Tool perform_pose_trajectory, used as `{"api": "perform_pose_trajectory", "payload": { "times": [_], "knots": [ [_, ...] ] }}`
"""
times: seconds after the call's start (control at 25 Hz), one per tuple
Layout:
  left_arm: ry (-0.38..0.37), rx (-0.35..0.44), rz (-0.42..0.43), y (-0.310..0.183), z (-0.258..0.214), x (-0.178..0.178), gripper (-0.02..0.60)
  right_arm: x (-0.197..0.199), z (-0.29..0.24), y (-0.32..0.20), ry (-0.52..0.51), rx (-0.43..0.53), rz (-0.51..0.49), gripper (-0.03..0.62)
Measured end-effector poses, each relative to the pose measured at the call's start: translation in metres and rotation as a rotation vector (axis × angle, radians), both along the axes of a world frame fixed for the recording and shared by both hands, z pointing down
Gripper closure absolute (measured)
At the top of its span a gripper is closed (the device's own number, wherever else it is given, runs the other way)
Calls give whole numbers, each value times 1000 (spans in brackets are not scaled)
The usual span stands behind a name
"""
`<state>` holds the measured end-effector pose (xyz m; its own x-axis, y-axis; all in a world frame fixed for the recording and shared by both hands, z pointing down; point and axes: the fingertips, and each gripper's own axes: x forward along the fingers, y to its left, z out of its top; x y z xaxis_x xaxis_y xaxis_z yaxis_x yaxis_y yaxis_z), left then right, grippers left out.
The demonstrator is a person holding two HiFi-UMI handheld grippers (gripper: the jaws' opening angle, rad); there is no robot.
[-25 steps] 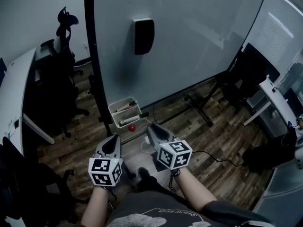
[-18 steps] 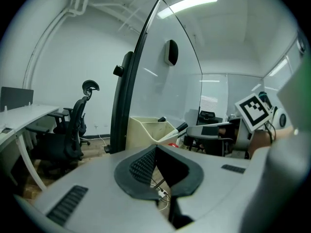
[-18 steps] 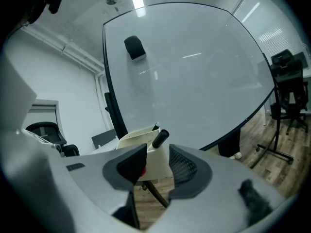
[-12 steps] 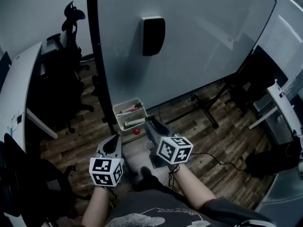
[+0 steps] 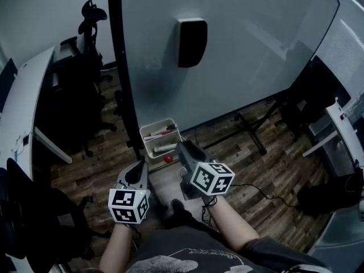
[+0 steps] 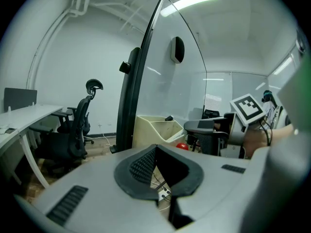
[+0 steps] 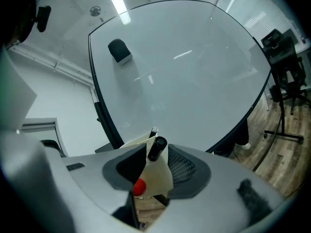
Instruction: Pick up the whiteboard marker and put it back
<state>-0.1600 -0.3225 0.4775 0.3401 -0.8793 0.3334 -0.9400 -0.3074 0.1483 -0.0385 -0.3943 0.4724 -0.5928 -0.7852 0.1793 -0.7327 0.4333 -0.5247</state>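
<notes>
Marker lies in the cream bin at the foot of the whiteboard, with its black end towards the right gripper. Right jaws are spread wide; the marker's end shows in the gap between them and the pads aren't pressing it. Small red round thing sits just beside the bin. Left gripper is level with the right one, tips pressed together and empty. Black eraser is on the board.

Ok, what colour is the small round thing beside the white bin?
The round thing is red, clearest in the right gripper view.
</notes>
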Motion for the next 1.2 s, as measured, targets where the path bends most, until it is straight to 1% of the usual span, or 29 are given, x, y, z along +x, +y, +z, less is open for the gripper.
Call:
{"api": "perform_pose_trajectory", "payload": {
  "times": [0.16,0.36,0.6,0.8,1.0,1.2],
  "knots": [
    [3,-3,-3,1,0,-1,569,-1,-6,-2,-8,22,2,470],
    [1,3,-5,5,-2,-2,568,-3,-27,1,-34,97,-1,511],
    [2,21,6,14,-10,-3,568,-3,-47,10,-34,150,21,514],
    [-2,42,26,30,-19,-4,568,0,-71,31,-50,208,44,514],
    [-1,59,55,54,-26,0,569,12,-96,58,-56,276,93,514],
    [-2,66,89,83,-27,4,569,22,-104,97,-32,310,118,514]
  ]
}}
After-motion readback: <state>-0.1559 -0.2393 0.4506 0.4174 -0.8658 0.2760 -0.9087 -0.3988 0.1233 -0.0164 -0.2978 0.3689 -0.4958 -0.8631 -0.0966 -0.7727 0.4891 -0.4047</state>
